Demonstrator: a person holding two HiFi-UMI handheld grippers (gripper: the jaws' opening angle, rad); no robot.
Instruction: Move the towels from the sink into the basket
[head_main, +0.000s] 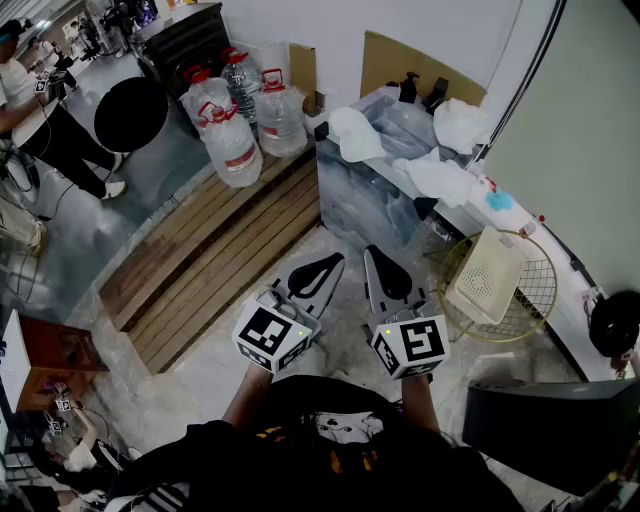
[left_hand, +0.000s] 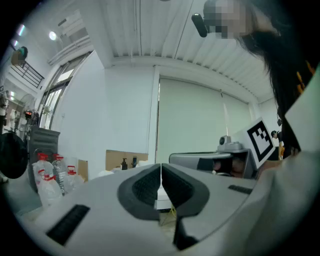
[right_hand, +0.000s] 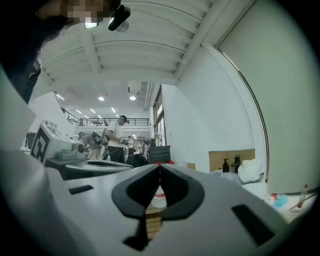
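Several white towels lie on the sink counter (head_main: 345, 195) at the upper right: one (head_main: 355, 133) at its left end, one (head_main: 460, 124) at the back, one (head_main: 438, 178) nearer me. The gold wire basket (head_main: 535, 312) stands on the floor right of the counter, with a white folded towel (head_main: 484, 276) in it. Both grippers hang close to my body, short of the counter. My left gripper (head_main: 333, 260) is shut and empty, its pads meeting in the left gripper view (left_hand: 161, 172). My right gripper (head_main: 371, 252) is likewise shut with nothing held (right_hand: 160, 174).
Large water bottles (head_main: 238, 120) stand behind a wooden slatted platform (head_main: 215, 255) at the left. A black round object (head_main: 130, 113) and people are at the far left. A dark bin (head_main: 550, 425) sits at the lower right, by the white wall.
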